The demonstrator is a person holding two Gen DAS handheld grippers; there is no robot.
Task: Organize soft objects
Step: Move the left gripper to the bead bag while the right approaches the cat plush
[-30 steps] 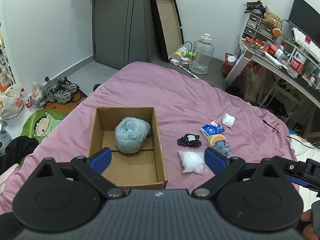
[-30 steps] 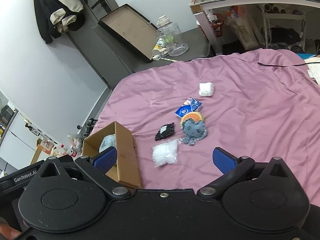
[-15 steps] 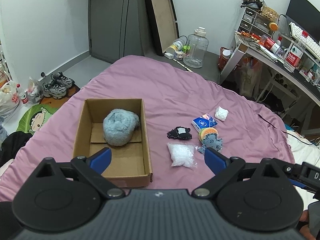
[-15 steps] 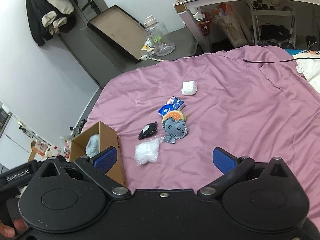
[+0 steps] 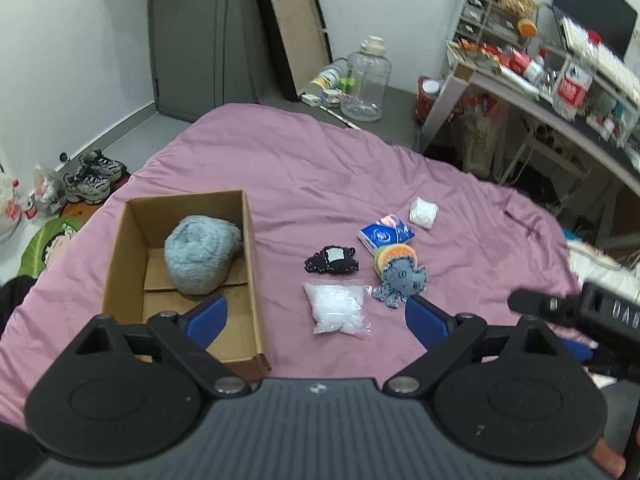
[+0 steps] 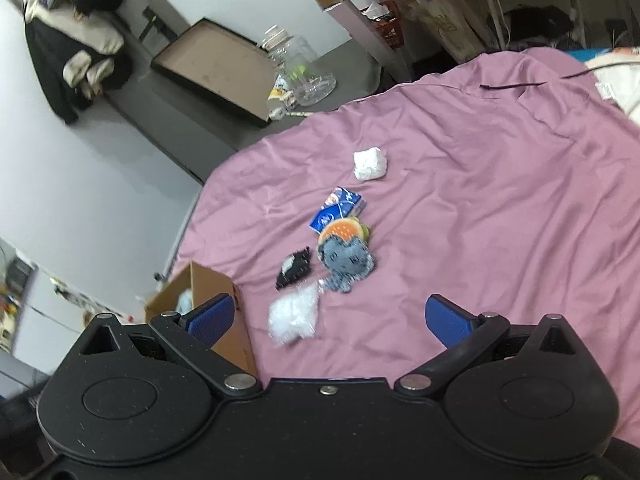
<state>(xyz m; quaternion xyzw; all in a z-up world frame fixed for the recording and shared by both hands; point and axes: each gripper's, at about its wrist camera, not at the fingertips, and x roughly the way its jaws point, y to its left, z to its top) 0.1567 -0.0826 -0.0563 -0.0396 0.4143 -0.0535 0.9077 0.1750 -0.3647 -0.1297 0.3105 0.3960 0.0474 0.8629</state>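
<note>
A cardboard box [image 5: 120, 240] lies on the purple bed and holds a fluffy grey-blue plush [image 5: 200, 256]. To its right lie a clear bag of white stuffing [image 5: 336, 308], a black knitted piece [image 5: 332, 260], a grey octopus toy [image 5: 402, 278] over an orange burger plush [image 5: 396, 254], a blue tissue pack [image 5: 386, 234] and a white wad [image 5: 423, 212]. My left gripper [image 5: 316, 314] hangs open above the box's near end and the bag. My right gripper [image 6: 326, 318] is open too, over the bag [image 6: 294, 314], with the octopus [image 6: 346, 262] just beyond.
The box [image 6: 200, 284] shows at the lower left of the right wrist view. A big water jug [image 5: 366, 80] and a leaning tray [image 5: 296, 24] stand on the floor past the bed. A cluttered desk [image 5: 560, 92] fills the right. Shoes [image 5: 94, 176] lie at the left.
Both grippers have drawn back and swung left; the box and toys now sit further right in the left view and lower and closer in the right view. Nothing was picked up.
</note>
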